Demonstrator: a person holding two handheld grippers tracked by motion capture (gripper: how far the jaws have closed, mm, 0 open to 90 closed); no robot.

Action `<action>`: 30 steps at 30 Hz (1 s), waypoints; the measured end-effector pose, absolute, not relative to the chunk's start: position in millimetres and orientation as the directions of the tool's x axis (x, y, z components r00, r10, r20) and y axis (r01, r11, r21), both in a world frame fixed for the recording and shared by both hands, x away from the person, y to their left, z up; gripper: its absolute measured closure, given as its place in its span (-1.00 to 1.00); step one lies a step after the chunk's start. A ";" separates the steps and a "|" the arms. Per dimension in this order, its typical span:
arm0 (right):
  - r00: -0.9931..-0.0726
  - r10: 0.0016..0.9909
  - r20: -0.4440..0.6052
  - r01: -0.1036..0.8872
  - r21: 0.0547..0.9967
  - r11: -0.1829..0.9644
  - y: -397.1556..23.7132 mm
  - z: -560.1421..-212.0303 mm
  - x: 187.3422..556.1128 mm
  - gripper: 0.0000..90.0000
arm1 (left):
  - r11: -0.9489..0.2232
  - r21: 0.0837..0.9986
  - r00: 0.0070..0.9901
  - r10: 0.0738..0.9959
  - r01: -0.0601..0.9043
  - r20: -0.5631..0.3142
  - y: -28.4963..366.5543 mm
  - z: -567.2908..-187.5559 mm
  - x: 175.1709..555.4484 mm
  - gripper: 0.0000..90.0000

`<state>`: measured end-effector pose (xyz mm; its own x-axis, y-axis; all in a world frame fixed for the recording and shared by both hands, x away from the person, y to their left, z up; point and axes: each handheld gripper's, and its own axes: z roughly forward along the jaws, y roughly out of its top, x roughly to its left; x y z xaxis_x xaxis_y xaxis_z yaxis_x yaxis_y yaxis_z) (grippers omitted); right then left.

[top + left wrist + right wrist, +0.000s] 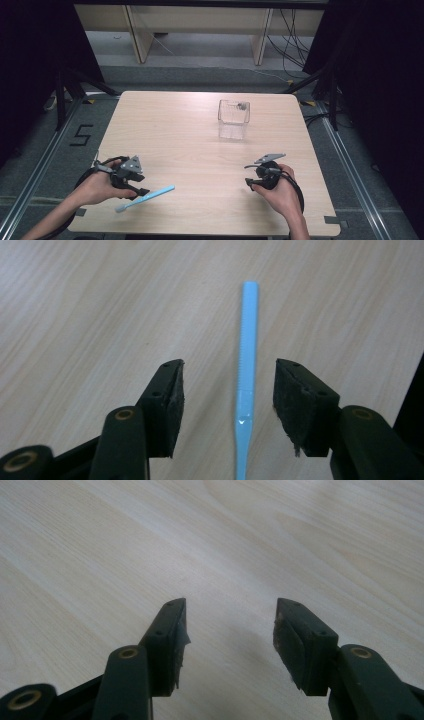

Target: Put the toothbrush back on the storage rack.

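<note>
Left claw (228, 390) agape astride toothbrush (247, 365)

Pale wooden table (170, 120), grey floor (210, 75), black curtains (30, 50), light wooden furniture legs (137, 35) behind

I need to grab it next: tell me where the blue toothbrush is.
In the high view the blue toothbrush lies flat near the table's front left edge, between the open jaws of the left hand-held gripper.
</note>
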<state>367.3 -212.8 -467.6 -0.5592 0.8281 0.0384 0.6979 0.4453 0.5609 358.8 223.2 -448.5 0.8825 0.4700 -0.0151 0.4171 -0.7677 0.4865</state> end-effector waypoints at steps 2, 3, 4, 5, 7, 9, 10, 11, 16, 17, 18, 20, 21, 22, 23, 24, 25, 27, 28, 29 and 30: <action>-0.558 0.829 0.038 0.698 0.562 0.444 -213.0 -467.5 367.2 0.06 | -0.795 0.453 0.894 0.447 0.404 -0.012 217.0 -449.6 358.7 0.06; -0.554 0.831 0.044 0.701 0.563 0.438 -211.2 -466.2 366.1 0.06 | -0.834 0.400 0.910 0.415 0.379 0.003 213.3 -449.5 360.1 0.09; -0.554 0.831 0.044 0.701 0.563 0.438 -211.2 -466.2 366.1 0.06 | -0.834 0.400 0.910 0.415 0.379 0.003 213.3 -449.5 360.1 0.09; -0.562 0.826 0.044 0.697 0.563 0.444 -211.1 -466.0 366.4 0.06 | -0.848 0.373 0.914 0.406 0.377 0.000 211.0 -450.1 360.1 0.09; -0.572 0.819 0.047 0.696 0.555 0.455 -208.3 -466.8 366.6 0.06 | -0.886 0.301 0.929 0.369 0.352 0.002 205.1 -453.0 362.9 0.12; -0.573 0.818 0.046 0.696 0.555 0.456 -208.2 -467.2 367.0 0.06 | -0.903 0.269 0.937 0.348 0.334 0.007 203.3 -453.8 363.9 0.13; -0.575 0.817 0.044 0.692 0.558 0.457 -207.7 -468.1 367.7 0.06 | -0.921 0.231 0.946 0.324 0.313 0.009 200.7 -454.8 365.0 0.14; -0.579 0.814 0.047 0.694 0.553 0.461 -207.3 -468.6 367.6 0.06 | -0.930 0.211 0.951 0.309 0.301 0.007 199.1 -455.3 366.0 0.16; -0.578 0.815 0.048 0.698 0.547 0.463 -206.7 -468.7 367.1 0.05 | -0.948 0.149 0.959 0.283 0.280 -0.002 191.6 -457.8 369.7 0.23; -0.573 0.818 0.050 0.700 0.550 0.456 -206.1 -468.5 367.1 0.05 | -0.953 0.135 0.962 0.274 0.271 -0.003 189.8 -458.3 370.4 0.25; -0.575 0.817 0.051 0.698 0.551 0.457 -205.9 -468.2 367.1 0.05 | -0.957 0.120 0.964 0.265 0.265 -0.014 187.1 -460.1 371.3 0.28; -0.580 0.813 0.047 0.695 0.549 0.464 -206.2 -468.0 367.1 0.05 | -0.958 0.111 0.964 0.265 0.266 -0.018 186.0 -460.9 371.3 0.29; -0.579 0.814 0.048 0.695 0.550 0.462 -205.9 -467.9 366.9 0.05 | -0.959 0.101 0.964 0.264 0.265 -0.021 185.2 -462.0 371.0 0.31; -0.580 0.813 0.049 0.696 0.549 0.463 -205.8 -467.9 366.7 0.05 | -0.961 0.098 0.966 0.258 0.258 -0.017 184.5 -463.0 371.4 0.32; -0.573 0.817 0.054 0.701 0.549 0.455 -205.2 -467.9 366.4 0.05 | -0.961 0.094 0.966 0.258 0.259 -0.019 184.2 -464.5 371.6 0.33; -0.576 0.815 0.056 0.701 0.546 0.458 -205.1 -468.1 366.4 0.05 | -0.962 0.088 0.966 0.257 0.258 -0.017 184.5 -467.4 372.7 0.35; -0.576 0.815 0.056 0.701 0.546 0.458 -205.1 -468.1 366.4 0.05 | -0.962 0.088 0.966 0.257 0.258 -0.017 184.5 -467.4 372.7 0.36; -0.581 0.812 0.052 0.697 0.548 0.463 -204.5 -468.8 366.9 0.05 | -0.962 0.080 0.965 0.260 0.261 -0.022 185.2 -470.9 373.7 0.37; -0.584 0.810 0.056 0.695 0.550 0.463 -204.3 -469.2 367.4 0.05 | -0.962 0.081 0.966 0.259 0.260 -0.024 185.6 -472.2 374.4 0.37; -0.581 0.811 0.062 0.701 0.544 0.461 -203.4 -469.1 367.0 0.05 | -0.963 0.078 0.966 0.258 0.259 -0.024 185.9 -473.2 375.0 0.39; -0.581 0.811 0.062 0.701 0.544 0.461 -203.4 -469.1 367.0 0.05 | -0.962 0.076 0.965 0.261 0.262 -0.024 186.0 -474.0 375.3 0.39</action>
